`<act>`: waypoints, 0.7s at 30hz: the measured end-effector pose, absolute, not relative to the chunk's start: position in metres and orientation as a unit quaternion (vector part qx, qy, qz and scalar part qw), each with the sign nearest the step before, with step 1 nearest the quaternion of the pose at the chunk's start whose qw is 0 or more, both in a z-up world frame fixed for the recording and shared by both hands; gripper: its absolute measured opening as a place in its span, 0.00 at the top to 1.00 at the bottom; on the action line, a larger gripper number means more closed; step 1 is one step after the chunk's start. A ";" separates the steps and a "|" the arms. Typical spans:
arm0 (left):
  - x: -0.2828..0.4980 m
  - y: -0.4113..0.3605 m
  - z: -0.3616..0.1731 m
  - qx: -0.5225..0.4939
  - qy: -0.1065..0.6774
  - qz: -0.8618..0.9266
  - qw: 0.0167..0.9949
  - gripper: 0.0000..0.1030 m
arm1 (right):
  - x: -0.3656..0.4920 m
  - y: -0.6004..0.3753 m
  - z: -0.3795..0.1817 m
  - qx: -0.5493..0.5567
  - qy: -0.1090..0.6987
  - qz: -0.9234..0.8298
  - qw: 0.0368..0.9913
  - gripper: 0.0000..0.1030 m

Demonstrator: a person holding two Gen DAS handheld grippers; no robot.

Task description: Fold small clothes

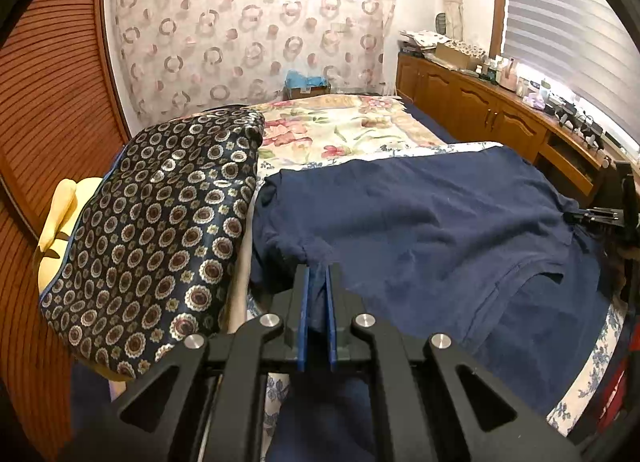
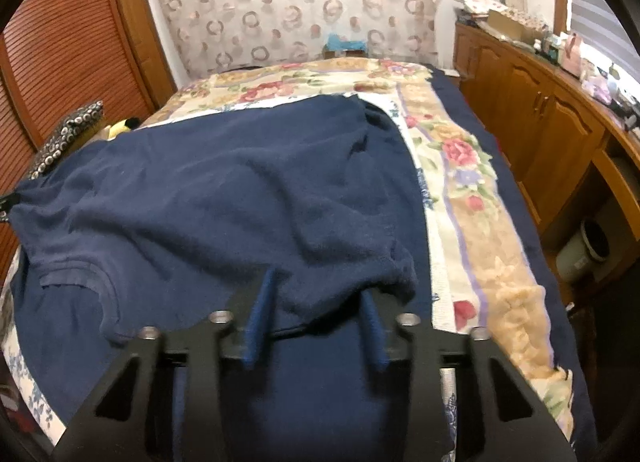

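Observation:
A navy blue T-shirt (image 1: 432, 222) lies spread across the bed, neckline toward me. It also shows in the right wrist view (image 2: 224, 190). My left gripper (image 1: 318, 274) is shut on a pinch of the shirt's left sleeve or shoulder edge. My right gripper (image 2: 320, 294) is open, its blue pads either side of the shirt's bunched right sleeve edge, which lies between them. The right gripper also shows at the far right of the left wrist view (image 1: 596, 216).
A dark patterned cushion (image 1: 160, 230) and a yellow plush toy (image 1: 60, 214) sit left of the shirt. The floral bedspread (image 2: 460, 150) runs beyond and right. A wooden cabinet (image 2: 540, 110) lines the right wall; a louvred wooden door (image 1: 48, 102) stands left.

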State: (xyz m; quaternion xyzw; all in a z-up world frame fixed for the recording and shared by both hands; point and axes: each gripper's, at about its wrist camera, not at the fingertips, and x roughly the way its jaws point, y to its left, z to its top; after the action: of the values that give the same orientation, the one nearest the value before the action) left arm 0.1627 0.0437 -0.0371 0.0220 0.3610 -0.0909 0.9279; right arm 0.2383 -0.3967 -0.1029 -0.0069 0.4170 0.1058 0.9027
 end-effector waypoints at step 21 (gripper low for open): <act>0.065 0.060 0.001 -0.008 0.300 -0.106 0.948 0.95 | 0.142 -0.406 0.009 -0.046 0.313 0.149 0.937 1.00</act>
State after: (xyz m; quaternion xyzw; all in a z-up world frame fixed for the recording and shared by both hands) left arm 0.0651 0.0600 0.0011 -0.0079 0.2995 -0.1059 0.9482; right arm 0.1423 -0.4056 0.0093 -0.0458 0.3125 0.1488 0.9371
